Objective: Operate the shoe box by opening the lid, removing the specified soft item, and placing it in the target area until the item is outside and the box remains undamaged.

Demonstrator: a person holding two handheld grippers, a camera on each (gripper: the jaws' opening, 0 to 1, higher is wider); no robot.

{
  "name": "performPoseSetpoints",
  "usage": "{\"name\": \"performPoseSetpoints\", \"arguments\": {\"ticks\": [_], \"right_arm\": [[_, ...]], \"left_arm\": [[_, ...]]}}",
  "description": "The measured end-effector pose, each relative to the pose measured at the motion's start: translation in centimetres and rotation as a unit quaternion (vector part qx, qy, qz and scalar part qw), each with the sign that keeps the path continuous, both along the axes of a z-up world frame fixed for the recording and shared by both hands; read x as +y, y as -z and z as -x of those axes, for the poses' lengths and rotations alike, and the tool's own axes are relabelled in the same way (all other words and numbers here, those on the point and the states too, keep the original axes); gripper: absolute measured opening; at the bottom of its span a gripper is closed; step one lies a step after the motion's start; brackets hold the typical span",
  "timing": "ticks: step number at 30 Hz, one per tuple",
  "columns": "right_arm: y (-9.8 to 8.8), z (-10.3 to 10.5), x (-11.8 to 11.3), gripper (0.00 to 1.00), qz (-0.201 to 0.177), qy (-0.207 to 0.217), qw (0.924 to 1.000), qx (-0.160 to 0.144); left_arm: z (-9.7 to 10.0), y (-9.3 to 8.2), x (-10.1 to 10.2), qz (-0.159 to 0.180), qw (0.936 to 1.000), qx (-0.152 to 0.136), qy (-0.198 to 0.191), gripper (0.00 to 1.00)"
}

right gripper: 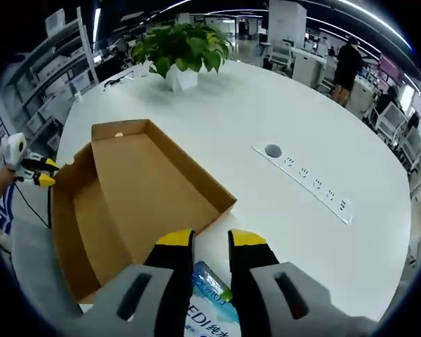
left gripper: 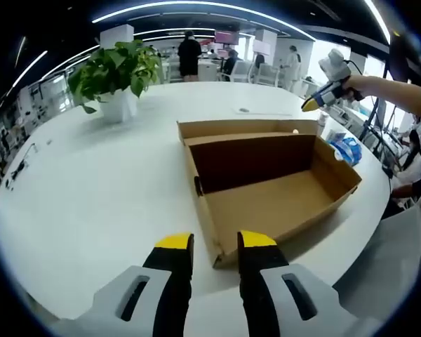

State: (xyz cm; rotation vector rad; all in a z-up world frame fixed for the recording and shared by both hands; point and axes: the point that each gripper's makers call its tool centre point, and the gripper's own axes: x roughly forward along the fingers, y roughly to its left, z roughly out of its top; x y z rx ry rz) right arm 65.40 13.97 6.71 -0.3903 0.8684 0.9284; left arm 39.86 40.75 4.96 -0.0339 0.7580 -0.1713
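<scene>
Shoe box sits wide open on the white bench, lid folded back flat, brown inside bare. Left gripper hovers at the box's near corner, yellow-tipped jaws parted, nothing between them. In the right gripper view, the right gripper hangs over the box's rim, jaws released with a gap, and the soft blue-and-white packet lies just under them on the bench, outside the box. Potted plant stands well apart; a socket strip runs across the bench
</scene>
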Motion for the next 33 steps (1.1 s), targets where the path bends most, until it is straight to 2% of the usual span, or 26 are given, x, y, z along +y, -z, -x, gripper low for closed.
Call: {"name": "performPoseSetpoints", "arguments": {"ticks": [10,18,23,29,31,33], "right_arm": [[2.0,-0.4,1.0,0.16,0.002,0.038,0.9992,0.013],[3.4,-0.4,1.4,0.16,-0.001,0.072,0.9965,0.041],[3.7,-0.2,1.8,0.09,-0.014,0.103,0.9924,0.065],[3.8,0.2,1.8,0.06,-0.003,0.104,0.9927,0.061],[3.5,0.1,1.7,0.03,0.002,0.105,0.9933,0.047],[3.2,0.2,1.7,0.02,0.000,0.109,0.9930,0.047]], "left_arm": [[-0.1,0.5,0.2,0.023,0.9995,0.008,-0.020,0.16],[-0.2,0.9,0.0,0.035,0.9990,0.010,-0.025,0.10],[-0.3,1.0,-0.1,0.035,0.9991,0.010,-0.022,0.06],[-0.2,1.0,-0.1,0.036,0.9990,0.007,-0.025,0.05],[-0.1,1.1,-0.1,0.033,0.9991,0.007,-0.024,0.05],[-0.1,1.1,-0.1,0.030,0.9993,0.009,-0.021,0.05]]}}
